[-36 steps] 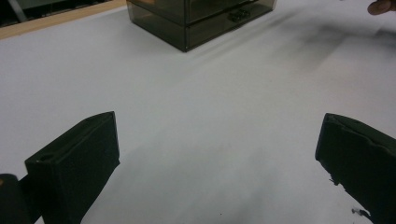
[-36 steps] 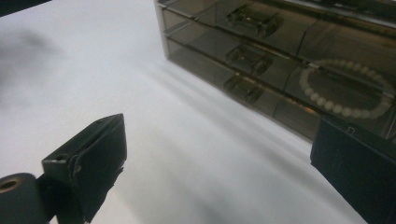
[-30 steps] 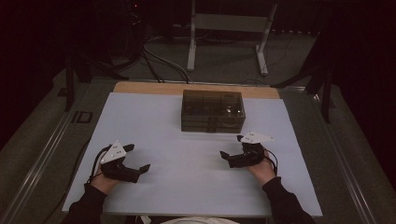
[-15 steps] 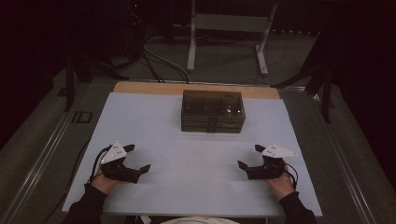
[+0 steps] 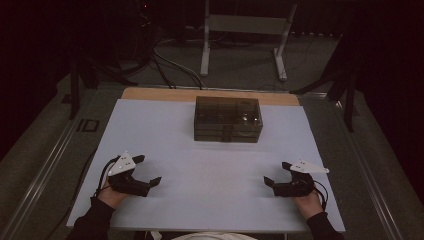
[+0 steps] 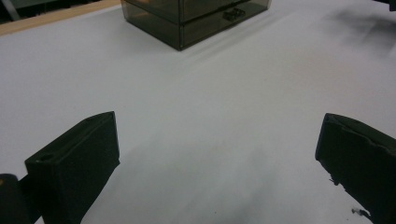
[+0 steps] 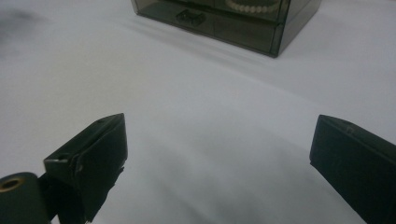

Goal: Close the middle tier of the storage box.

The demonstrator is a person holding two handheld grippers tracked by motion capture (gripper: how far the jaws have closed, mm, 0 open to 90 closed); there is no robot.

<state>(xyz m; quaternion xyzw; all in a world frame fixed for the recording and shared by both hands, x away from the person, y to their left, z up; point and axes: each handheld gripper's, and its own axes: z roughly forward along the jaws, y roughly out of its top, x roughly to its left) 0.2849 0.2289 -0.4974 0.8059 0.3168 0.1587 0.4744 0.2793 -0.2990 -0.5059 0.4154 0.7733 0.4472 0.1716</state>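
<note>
Dim room, grey floor (image 5: 40, 145), metal stand (image 5: 245, 30), cables (image 5: 170, 62).

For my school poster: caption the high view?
Two open grippers rest apart before a smoky drawer box.

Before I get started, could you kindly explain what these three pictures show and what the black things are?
A person sits at a table covered in white, holding a hand-operated two-jaw tool in each hand. The high view looks down from above: the left gripper and the right gripper rest near the table's near edge, both open and holding nothing. The other two pictures come from cameras riding on the grippers, so the black blocks at the bottom are their own jaws. Farther back stands a smoky transparent drawer box, drawers shut, with what looks like a bead string inside.
</note>
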